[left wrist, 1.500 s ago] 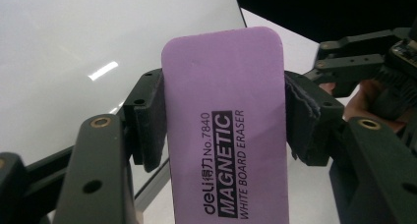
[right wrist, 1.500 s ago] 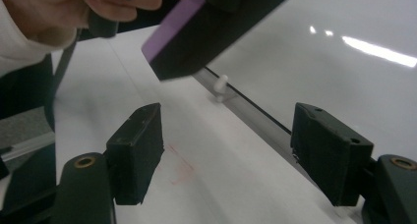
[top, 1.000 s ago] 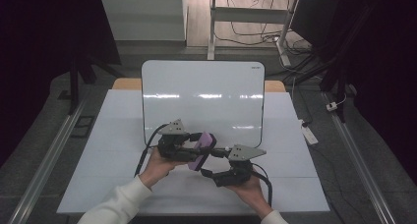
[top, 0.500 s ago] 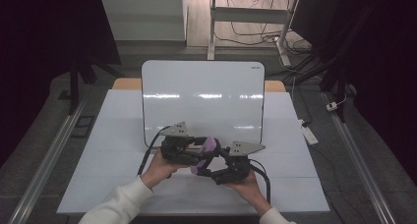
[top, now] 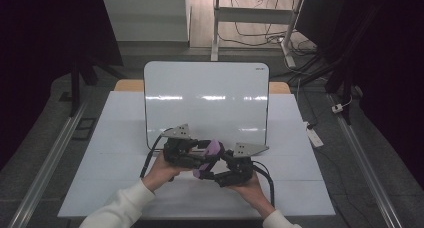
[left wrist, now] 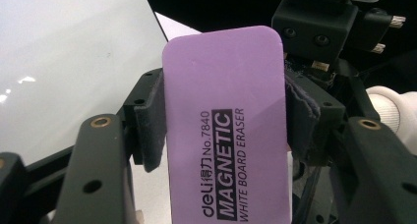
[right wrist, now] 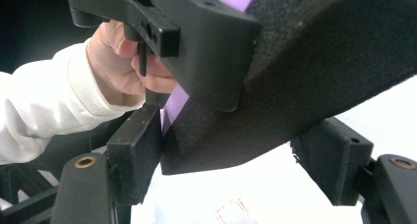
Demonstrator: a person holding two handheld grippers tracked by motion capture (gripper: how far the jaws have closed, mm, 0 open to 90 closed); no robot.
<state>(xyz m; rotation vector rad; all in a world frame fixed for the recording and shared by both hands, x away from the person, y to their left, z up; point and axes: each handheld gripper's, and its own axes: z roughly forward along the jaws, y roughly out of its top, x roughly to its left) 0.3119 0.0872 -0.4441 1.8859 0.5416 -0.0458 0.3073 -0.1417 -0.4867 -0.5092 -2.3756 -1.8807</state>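
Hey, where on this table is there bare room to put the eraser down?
Bare table lies left of the left gripper, out to the left edge. More lies right of the right gripper, below the whiteboard. It is crowded front and centre, where both grippers meet on the purple eraser.

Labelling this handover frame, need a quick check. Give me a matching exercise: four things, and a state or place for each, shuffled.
Things:
1. eraser
2. whiteboard
3. left gripper
4. right gripper

States:
A. propped up at the table's far side, blank
B. jaws apart, the eraser's black felt between them
C. purple top, printed MAGNETIC WHITE BOARD ERASER
D. jaw pads pressed on both long edges of the eraser

Pairs: 1-C, 2-A, 3-D, 4-B
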